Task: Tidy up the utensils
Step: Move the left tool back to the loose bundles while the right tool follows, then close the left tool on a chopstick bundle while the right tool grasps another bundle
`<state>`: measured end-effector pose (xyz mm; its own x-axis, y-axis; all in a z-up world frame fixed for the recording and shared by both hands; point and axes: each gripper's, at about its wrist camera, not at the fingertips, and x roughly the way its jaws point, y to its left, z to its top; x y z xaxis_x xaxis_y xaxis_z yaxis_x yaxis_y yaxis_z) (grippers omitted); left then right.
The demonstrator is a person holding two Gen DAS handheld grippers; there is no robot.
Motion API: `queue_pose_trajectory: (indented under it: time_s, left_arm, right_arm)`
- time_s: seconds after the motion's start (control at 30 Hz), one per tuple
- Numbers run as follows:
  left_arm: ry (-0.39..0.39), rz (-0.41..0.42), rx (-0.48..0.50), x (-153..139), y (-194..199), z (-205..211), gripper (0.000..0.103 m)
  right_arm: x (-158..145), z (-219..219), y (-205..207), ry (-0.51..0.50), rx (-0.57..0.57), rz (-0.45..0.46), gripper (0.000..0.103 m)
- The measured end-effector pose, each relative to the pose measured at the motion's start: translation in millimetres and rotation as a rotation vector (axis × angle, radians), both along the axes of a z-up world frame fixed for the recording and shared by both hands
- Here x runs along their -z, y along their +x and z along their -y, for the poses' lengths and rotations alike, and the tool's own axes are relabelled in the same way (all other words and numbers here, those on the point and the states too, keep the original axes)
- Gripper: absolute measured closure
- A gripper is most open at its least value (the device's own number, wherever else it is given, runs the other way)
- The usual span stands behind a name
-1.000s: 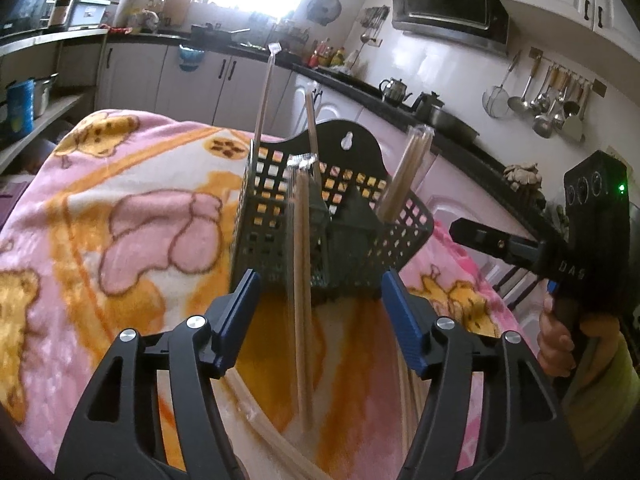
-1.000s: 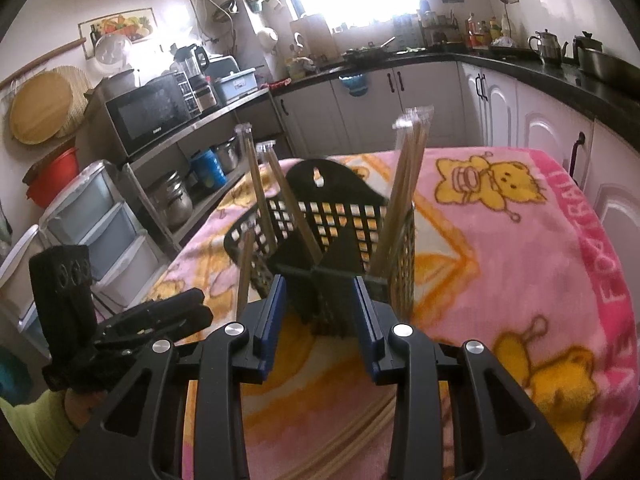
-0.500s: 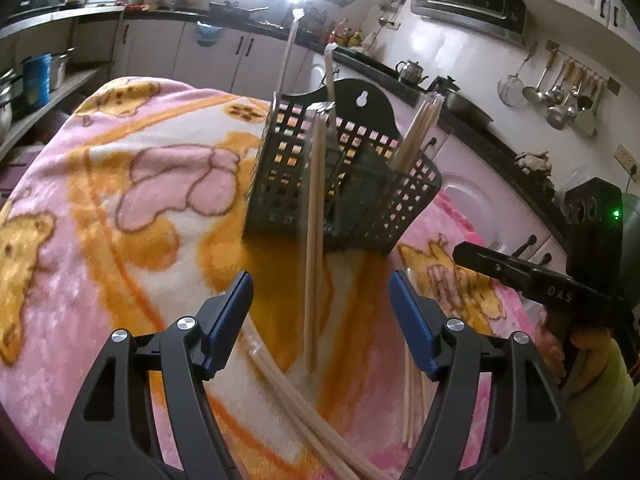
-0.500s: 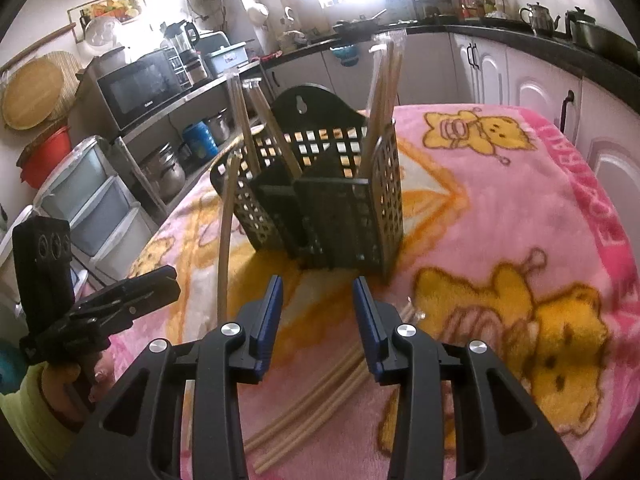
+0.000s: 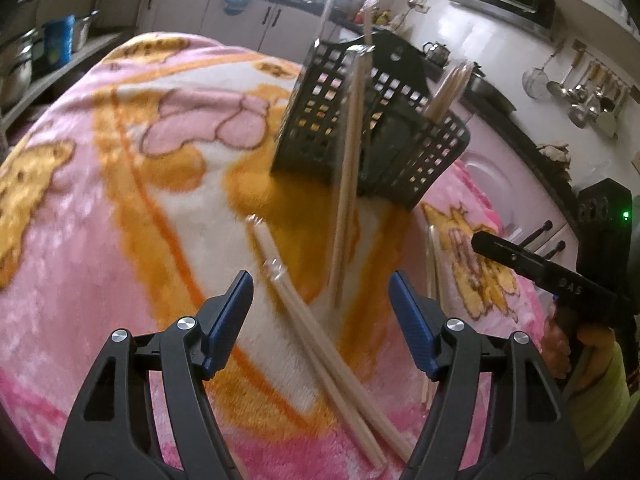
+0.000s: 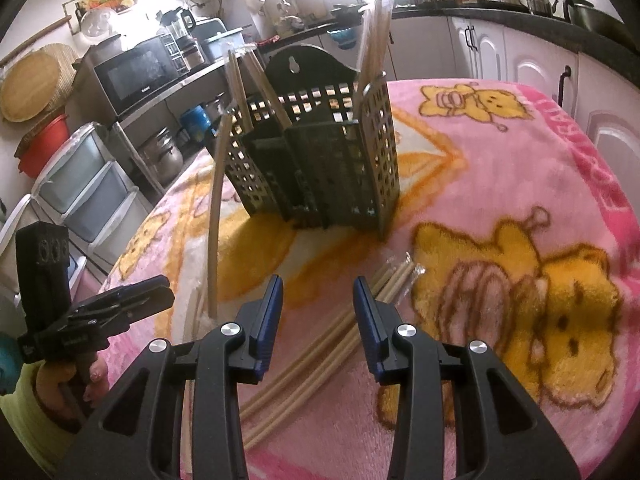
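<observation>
A dark perforated utensil basket (image 5: pixel 316 120) (image 6: pixel 320 168) stands upright on the pink blanket, with several wrapped chopstick pairs upright in its compartments. One pair (image 5: pixel 348 168) (image 6: pixel 214 232) leans against the basket's outer wall, its foot on the blanket. More wrapped chopsticks (image 5: pixel 312 320) (image 6: pixel 320 344) lie flat on the blanket in front of the basket. My left gripper (image 5: pixel 320 312) (image 6: pixel 166 294) hangs open just above the near end of the lying chopsticks. My right gripper (image 6: pixel 318 312) (image 5: pixel 480 242) is open with a narrower gap, low over another lying bundle, gripping nothing.
The pink and orange cartoon blanket (image 5: pixel 120 200) (image 6: pixel 500 184) covers the whole table. Kitchen counters and cabinets (image 6: pixel 500 48) run behind it. A shelf with a microwave (image 6: pixel 136 76) and plastic drawers (image 6: pixel 88 200) stands to the left. Ladles (image 5: pixel 580 92) hang on the wall.
Both grippers have sunk toward the blanket and drawn back from the basket, so the lying chopsticks have come into view under them. The left jaws stand a little wider.
</observation>
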<state>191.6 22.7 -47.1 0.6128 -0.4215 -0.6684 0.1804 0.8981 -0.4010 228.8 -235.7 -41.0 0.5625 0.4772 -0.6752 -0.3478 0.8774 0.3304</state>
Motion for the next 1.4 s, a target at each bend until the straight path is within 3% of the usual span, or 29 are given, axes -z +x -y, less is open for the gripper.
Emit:
queue_pose_trajectory:
  time_s: [0.4, 0.93, 1.1, 1.4]
  left_arm:
    - [0.028, -0.055, -0.011, 16, -5, 7, 0.049]
    - [0.001, -0.108, -0.05, 27, 8, -1, 0.078]
    - [-0.016, -0.113, -0.056, 26, 7, -9, 0.08]
    - [-0.036, -0.121, -0.072, 26, 3, -20, 0.08]
  right_arm:
    - [23, 8, 2, -0.003, 0.006, -0.053, 0.068]
    - [36, 1, 19, -0.045, 0.015, -0.115, 0.068]
    - [42, 3, 29, -0.071, 0.051, -0.148, 0.068]
    - [43, 9, 38, -0.097, 0.081, -0.166, 0.077]
